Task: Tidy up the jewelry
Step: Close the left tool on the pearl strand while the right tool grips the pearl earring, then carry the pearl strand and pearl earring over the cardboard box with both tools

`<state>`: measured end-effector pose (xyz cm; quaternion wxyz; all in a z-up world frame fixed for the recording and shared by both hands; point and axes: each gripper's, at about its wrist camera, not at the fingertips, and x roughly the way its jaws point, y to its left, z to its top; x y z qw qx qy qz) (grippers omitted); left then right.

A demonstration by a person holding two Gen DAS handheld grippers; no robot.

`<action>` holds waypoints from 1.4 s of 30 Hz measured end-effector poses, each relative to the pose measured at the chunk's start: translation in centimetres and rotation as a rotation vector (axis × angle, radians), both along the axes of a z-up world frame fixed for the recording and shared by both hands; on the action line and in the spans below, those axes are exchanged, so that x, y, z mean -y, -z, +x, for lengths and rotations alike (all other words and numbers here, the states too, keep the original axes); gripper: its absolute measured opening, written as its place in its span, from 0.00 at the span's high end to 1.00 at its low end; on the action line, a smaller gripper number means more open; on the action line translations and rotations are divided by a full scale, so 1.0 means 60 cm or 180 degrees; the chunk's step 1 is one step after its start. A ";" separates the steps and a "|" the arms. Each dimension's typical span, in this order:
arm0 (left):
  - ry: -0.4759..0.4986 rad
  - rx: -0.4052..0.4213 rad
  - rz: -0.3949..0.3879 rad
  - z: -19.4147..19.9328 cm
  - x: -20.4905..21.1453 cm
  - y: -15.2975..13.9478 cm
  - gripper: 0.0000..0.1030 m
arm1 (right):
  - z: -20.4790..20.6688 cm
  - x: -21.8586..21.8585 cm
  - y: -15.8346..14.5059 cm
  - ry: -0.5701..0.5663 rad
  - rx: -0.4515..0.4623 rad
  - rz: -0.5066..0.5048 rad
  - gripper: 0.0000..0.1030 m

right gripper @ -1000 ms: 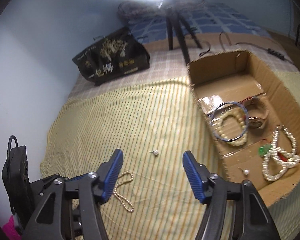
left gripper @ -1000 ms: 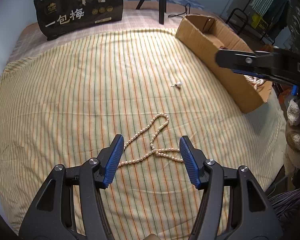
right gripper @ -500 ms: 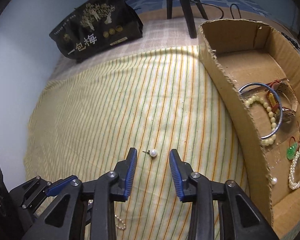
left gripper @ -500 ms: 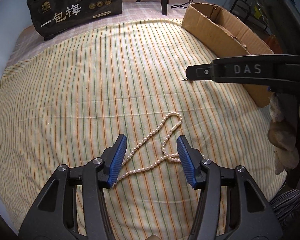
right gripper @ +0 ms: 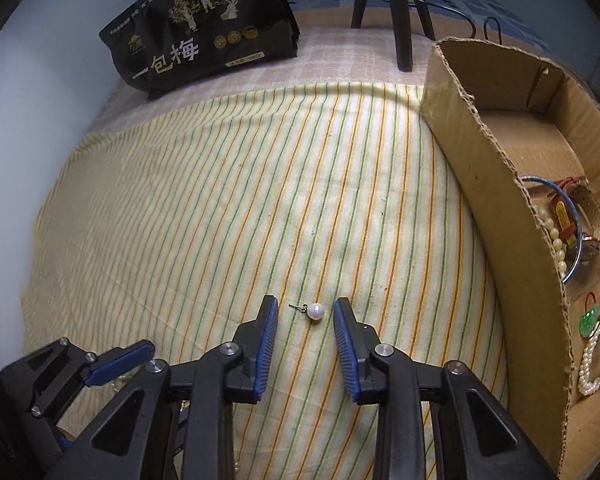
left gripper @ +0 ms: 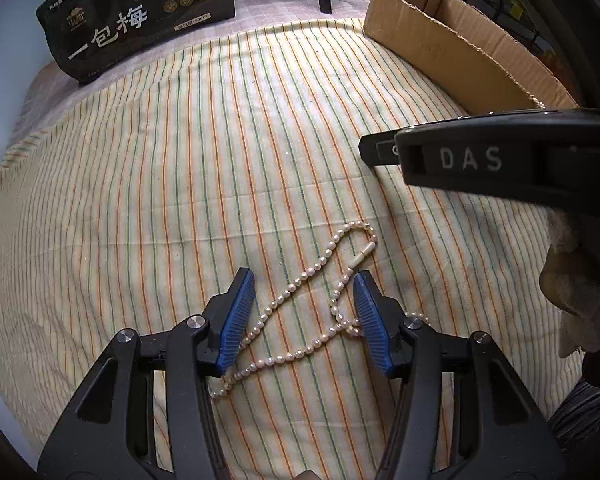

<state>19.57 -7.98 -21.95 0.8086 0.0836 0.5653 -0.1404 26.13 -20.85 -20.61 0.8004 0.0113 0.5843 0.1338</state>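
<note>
I have the right gripper (right gripper: 305, 316) pointed steeply down at the bed, its jaws closing with the pearl stud earring (right gripper: 314, 312) between them; the blue pads do not yet touch it. I straddle it across the pearl and its post so the pinch lands on the round bead rather than the thin pin, which I judge would slip.

My left gripper (left gripper: 302, 304) stands spread, about half open, over the pearl necklace (left gripper: 300, 320), pinching nothing. The strand lies crossed on itself between the pads, and I hover near that crossing so one squeeze could gather two runs of beads at once.

Both pieces rest on the striped cloth (right gripper: 220, 200), which I judge soft enough for the pads to press into. To the right sits the cardboard box (right gripper: 496, 200), already holding bangles and pearl strands, close by so each piece has a short carry. Far off, a black bag (right gripper: 204, 28) leans against the wall, out of the way.
</note>
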 end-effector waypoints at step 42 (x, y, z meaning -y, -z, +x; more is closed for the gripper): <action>-0.0374 0.0679 -0.0894 -0.003 -0.014 -0.214 0.95 | -0.063 0.104 -0.152 0.0176 0.0623 0.0256 0.85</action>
